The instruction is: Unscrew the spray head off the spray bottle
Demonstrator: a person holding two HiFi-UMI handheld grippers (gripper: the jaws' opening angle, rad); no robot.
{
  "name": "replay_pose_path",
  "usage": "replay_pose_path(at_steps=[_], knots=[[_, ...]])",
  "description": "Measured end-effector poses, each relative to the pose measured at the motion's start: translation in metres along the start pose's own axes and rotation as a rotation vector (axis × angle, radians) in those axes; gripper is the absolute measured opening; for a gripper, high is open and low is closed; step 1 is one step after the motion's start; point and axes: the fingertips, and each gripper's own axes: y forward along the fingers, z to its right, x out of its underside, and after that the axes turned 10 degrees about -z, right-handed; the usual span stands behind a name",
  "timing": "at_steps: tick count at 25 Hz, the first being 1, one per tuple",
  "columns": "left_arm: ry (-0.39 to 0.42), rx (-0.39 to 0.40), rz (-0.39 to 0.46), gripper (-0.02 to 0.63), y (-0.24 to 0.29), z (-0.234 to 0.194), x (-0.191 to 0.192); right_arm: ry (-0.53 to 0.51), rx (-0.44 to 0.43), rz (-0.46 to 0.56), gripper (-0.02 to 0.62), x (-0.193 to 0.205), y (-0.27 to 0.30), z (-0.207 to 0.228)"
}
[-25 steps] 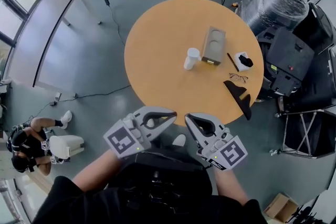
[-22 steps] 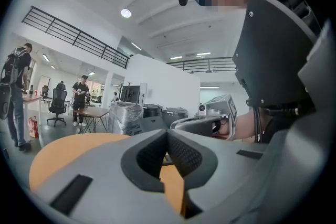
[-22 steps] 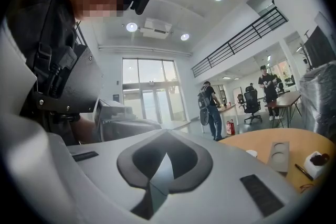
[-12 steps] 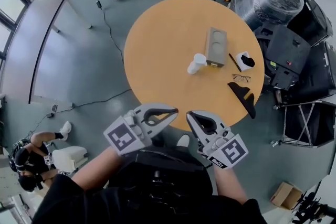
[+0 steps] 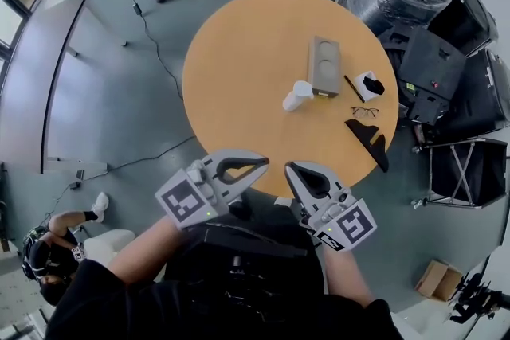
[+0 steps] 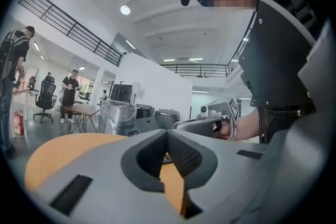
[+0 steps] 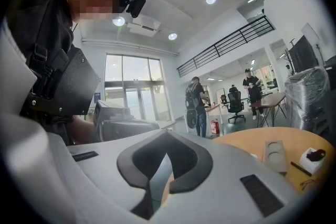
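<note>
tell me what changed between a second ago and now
The left gripper and the right gripper have been carried a little closer to the round table. Nothing was grasped or released. Both stay shut and empty. The white bottle, the grey tray and the glasses lie where they were.

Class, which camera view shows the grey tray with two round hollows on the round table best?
The head view. It looks down on the grey tray and shows it whole, with both hollows clear. The right gripper view shows the same grey tray small and foreshortened, seen from a low angle. The left gripper view does not show it.
</note>
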Motion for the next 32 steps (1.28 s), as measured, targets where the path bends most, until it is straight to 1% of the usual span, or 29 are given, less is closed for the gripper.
replay_pose_path(at_steps=[4,9,13,17,23,26,28,30,32], knots=[[0.003,-0.002,-0.012,0.002,0.022,-0.008,0.002,0.011,0.003,-0.003,0.005,0.006,-0.008,0.022],[-0.004,-0.032,-0.018,0.002,0.065,-0.018,-0.005,0.000,-0.025,-0.005,0.005,0.005,-0.023,0.061],[-0.032,-0.072,-0.036,0.002,0.103,-0.027,-0.009,-0.022,-0.060,-0.015,0.005,0.006,-0.040,0.097],[-0.022,-0.116,-0.043,0.002,0.141,-0.033,-0.015,-0.041,-0.104,-0.025,0.005,0.009,-0.053,0.135],[-0.038,-0.178,-0.069,0.002,0.185,-0.040,-0.017,-0.039,-0.166,-0.027,0.005,0.010,-0.068,0.180],[-0.030,-0.205,-0.087,0.002,0.203,-0.045,-0.014,-0.024,-0.189,-0.029,0.005,0.015,-0.070,0.200],[-0.006,-0.218,-0.102,0.003,0.213,-0.050,-0.009,-0.020,-0.196,-0.032,0.005,0.020,-0.067,0.213],[0.015,-0.227,-0.111,0.003,0.221,-0.058,-0.001,-0.022,-0.202,-0.043,0.005,0.028,-0.060,0.224],[0.014,-0.234,-0.119,0.006,0.228,-0.071,0.011,-0.018,-0.204,-0.057,0.005,0.038,-0.049,0.235]])
